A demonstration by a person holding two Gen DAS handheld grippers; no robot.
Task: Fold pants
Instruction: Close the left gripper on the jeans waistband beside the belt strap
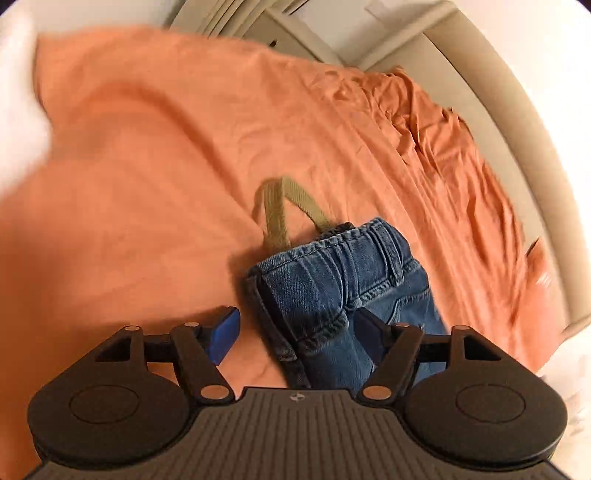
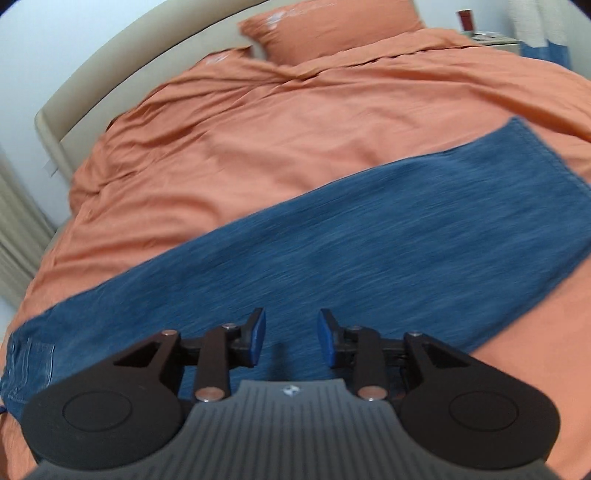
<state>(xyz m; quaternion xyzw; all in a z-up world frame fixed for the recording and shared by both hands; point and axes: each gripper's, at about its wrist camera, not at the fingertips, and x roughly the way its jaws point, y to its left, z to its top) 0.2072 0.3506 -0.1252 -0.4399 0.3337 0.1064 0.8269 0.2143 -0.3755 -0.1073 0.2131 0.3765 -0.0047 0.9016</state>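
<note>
Blue denim pants lie folded lengthwise on the orange bed cover. The left wrist view shows their waistband end (image 1: 343,273), with a khaki drawstring loop (image 1: 277,214) sticking out beyond it. My left gripper (image 1: 295,332) is open, its jaws standing wide to either side of the waist edge without closing on it. The right wrist view shows the long legs (image 2: 369,236) running from lower left to the hem at upper right. My right gripper (image 2: 291,336) is open and empty just above the middle of the legs.
The orange duvet (image 2: 258,140) covers the bed, wrinkled toward the beige headboard (image 2: 110,62). Two orange pillows (image 2: 332,29) lie at the head. A nightstand with a red cup (image 2: 465,18) stands at the far right. A radiator (image 2: 14,221) is at left.
</note>
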